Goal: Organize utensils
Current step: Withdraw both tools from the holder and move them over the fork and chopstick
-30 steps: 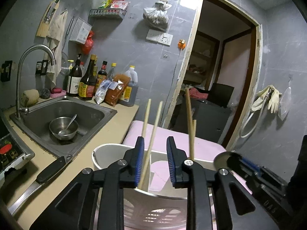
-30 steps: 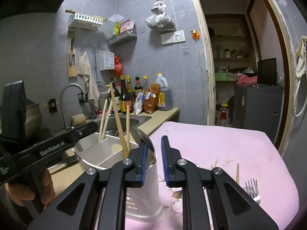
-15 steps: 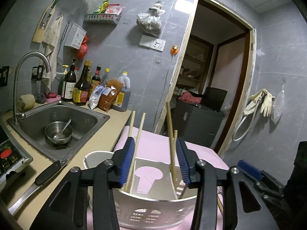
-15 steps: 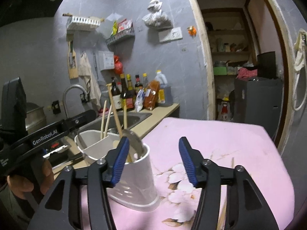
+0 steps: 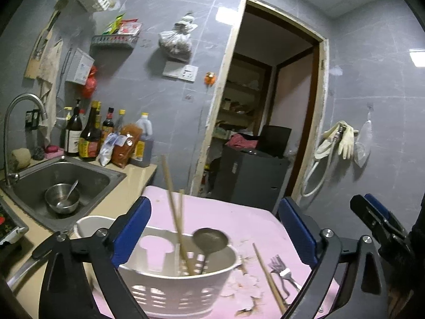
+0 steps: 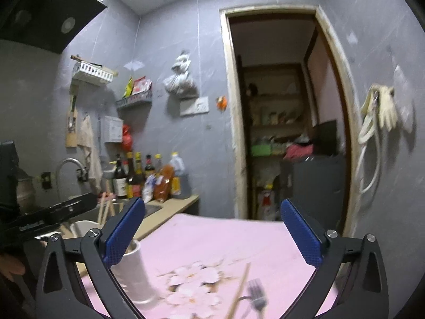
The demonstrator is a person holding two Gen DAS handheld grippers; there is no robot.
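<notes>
A white utensil holder (image 5: 183,287) stands on the pink flowered tablecloth (image 5: 239,220). Wooden chopsticks (image 5: 172,207) and a metal spoon (image 5: 209,240) lean inside it. Beside it on the cloth lie one loose chopstick (image 5: 268,279) and a fork (image 5: 281,272). My left gripper (image 5: 215,234) is opening wide just behind the holder, touching nothing. My right gripper (image 6: 212,234) is also opening, nothing between its fingers. In its view the holder (image 6: 135,273) is at lower left, the chopstick (image 6: 239,295) and fork (image 6: 255,297) lower down.
Left of the table a counter holds a steel sink (image 5: 58,186) with a bowl (image 5: 62,198), a tap (image 5: 18,122), sauce bottles (image 5: 90,133) and a knife (image 5: 24,268). An open doorway (image 5: 265,122) lies behind the table. Rubber gloves (image 5: 342,141) hang on the right wall.
Both grippers went from nearly shut to wide open and drew back and up from the holder. The chopsticks and spoon now stand free in the holder.
</notes>
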